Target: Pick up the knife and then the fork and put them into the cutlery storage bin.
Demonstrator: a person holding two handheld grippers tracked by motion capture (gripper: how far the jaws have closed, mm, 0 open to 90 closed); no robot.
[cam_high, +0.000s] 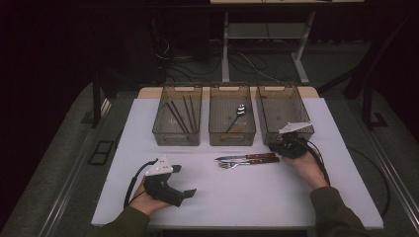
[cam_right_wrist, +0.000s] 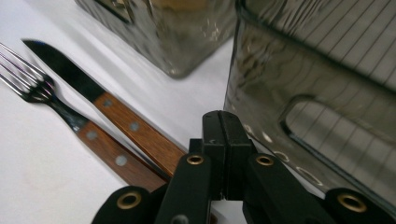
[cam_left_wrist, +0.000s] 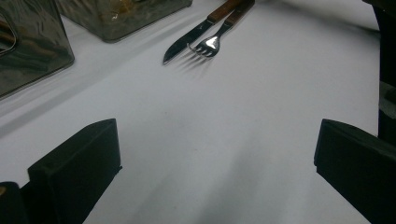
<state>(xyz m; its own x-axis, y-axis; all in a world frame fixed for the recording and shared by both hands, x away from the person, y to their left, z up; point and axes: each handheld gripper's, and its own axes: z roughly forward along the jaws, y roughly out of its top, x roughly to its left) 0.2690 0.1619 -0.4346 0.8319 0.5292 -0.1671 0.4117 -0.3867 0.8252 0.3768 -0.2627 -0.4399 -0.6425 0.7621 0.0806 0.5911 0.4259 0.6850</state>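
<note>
The work looks like sorting cutlery into bins, at the approach step. The right gripper (cam_high: 285, 146) rests w/ jaws closed on nothing, just beside the wooden handle ends of the knife (cam_high: 247, 157) and the fork (cam_high: 249, 161), which lie side by side on the table (cam_high: 247, 197) in front of the bins. The left gripper (cam_high: 180, 193) waits well apart, jaws wide open, empty.

Next move, I judge: open the right jaws, close on one handle.

Count: 1 knife, 1 fork, 3 bins (cam_high: 231, 133) (left one holds dark sticks, approx. 3; middle one a spoon).
</note>
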